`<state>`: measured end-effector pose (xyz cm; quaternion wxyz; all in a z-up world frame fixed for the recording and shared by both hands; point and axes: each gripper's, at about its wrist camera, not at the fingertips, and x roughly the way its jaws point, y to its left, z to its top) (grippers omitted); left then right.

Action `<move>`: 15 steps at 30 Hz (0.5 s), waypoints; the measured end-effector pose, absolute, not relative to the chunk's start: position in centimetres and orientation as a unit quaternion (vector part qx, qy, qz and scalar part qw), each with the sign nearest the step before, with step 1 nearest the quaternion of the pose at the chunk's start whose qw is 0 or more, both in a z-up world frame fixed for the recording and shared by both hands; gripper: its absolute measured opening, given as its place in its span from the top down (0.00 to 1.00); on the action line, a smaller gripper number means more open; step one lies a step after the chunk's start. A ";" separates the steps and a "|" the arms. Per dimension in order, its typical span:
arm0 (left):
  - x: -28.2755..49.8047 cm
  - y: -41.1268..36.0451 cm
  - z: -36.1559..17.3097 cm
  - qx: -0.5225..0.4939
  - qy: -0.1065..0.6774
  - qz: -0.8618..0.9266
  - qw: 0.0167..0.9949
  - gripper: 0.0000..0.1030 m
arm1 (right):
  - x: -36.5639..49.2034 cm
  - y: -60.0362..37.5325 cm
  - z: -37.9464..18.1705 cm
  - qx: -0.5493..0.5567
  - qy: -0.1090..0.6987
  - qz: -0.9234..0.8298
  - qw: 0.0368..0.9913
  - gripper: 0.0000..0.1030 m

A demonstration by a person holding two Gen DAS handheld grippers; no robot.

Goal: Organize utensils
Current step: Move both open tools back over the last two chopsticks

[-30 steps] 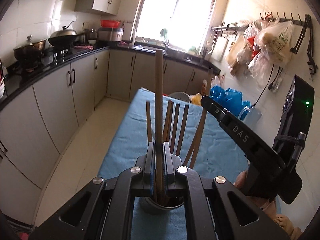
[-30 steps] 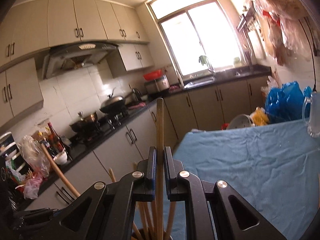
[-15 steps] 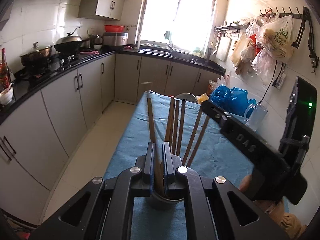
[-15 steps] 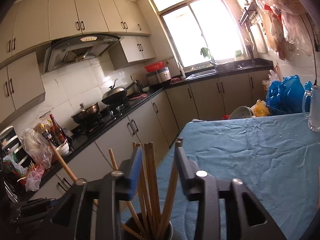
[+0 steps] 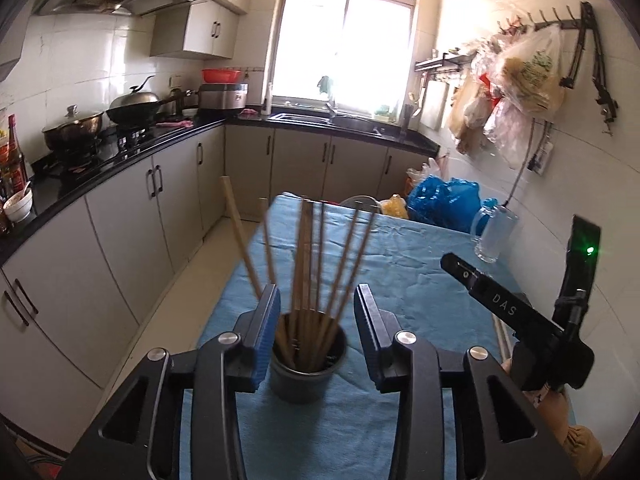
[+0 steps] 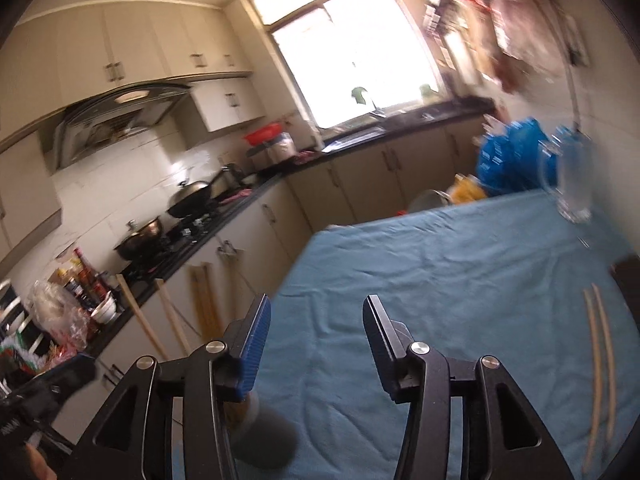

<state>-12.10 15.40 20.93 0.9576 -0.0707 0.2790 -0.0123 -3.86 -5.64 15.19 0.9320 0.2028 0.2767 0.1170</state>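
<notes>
On the blue tablecloth [image 5: 400,280] we see a grey cup [image 5: 307,364] holding wooden chopsticks [image 5: 316,264]; our left gripper [image 5: 316,320] and right gripper [image 6: 316,336] both gape, empty.

Left gripper [image 5: 316,320]: black plastic linkage arms with triangular cut-outs, silver round screws at the pivots, blue ribbed pads [image 5: 267,336] on the inner finger faces. Right gripper [image 6: 316,344]: same build, black arms, silver screws, blue ribbed pad on one finger. Seen from the left wrist, its black body carries white "DAS" lettering and a lit green LED. Skin and an orange-tan sleeve show beneath it.
</notes>
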 end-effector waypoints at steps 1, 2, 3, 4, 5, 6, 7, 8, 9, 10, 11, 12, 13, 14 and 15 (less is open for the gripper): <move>-12.3 14.7 20.9 -0.066 0.277 -0.015 0.958 0.60 | -4.1 -6.4 15.0 0.207 0.280 0.109 0.931 0.49; -12.6 14.0 20.8 -0.059 0.275 -0.018 0.959 0.59 | -4.4 -7.1 14.7 0.210 0.283 0.103 0.930 0.49; -12.7 13.4 20.8 -0.054 0.275 -0.019 0.960 0.57 | -4.7 -8.0 14.5 0.211 0.287 0.094 0.930 0.49; -12.8 12.7 20.6 -0.049 0.274 -0.022 0.960 0.54 | -5.2 -8.8 14.2 0.209 0.290 0.085 0.930 0.49; -12.9 11.9 20.4 -0.044 0.274 -0.023 0.960 0.52 | -5.6 -9.6 14.0 0.206 0.292 0.077 0.931 0.49; -12.9 11.2 20.1 -0.038 0.275 -0.024 0.960 0.51 | -5.9 -10.0 13.9 0.205 0.293 0.074 0.931 0.49; -12.9 10.6 19.9 -0.032 0.276 -0.025 0.960 0.51 | -6.3 -10.7 13.7 0.202 0.295 0.070 0.931 0.49; -12.9 10.0 19.6 -0.026 0.279 -0.024 0.960 0.51 | -6.8 -11.2 13.5 0.199 0.297 0.065 0.932 0.49; -12.8 9.3 19.2 -0.021 0.283 -0.024 0.958 0.51 | -7.2 -11.7 13.4 0.194 0.299 0.060 0.932 0.49; -12.8 8.7 18.7 -0.017 0.289 -0.025 0.957 0.51 | -7.5 -12.1 13.2 0.191 0.301 0.057 0.933 0.48; -12.7 8.1 18.3 -0.014 0.295 -0.027 0.955 0.51 | -7.7 -12.4 13.2 0.188 0.302 0.054 0.933 0.47; -12.6 7.7 18.1 -0.012 0.299 -0.029 0.954 0.51 | -8.1 -12.9 13.0 0.185 0.303 0.050 0.933 0.47; -12.5 7.2 17.7 -0.008 0.304 -0.030 0.952 0.51 | -8.4 -13.5 12.8 0.181 0.306 0.044 0.934 0.46; -12.5 6.8 17.4 -0.003 0.308 -0.031 0.951 0.51 | -8.7 -13.9 12.7 0.180 0.308 0.040 0.933 0.46; -12.4 6.4 17.2 0.000 0.310 -0.031 0.950 0.51 | -8.8 -14.3 12.6 0.180 0.310 0.036 0.933 0.46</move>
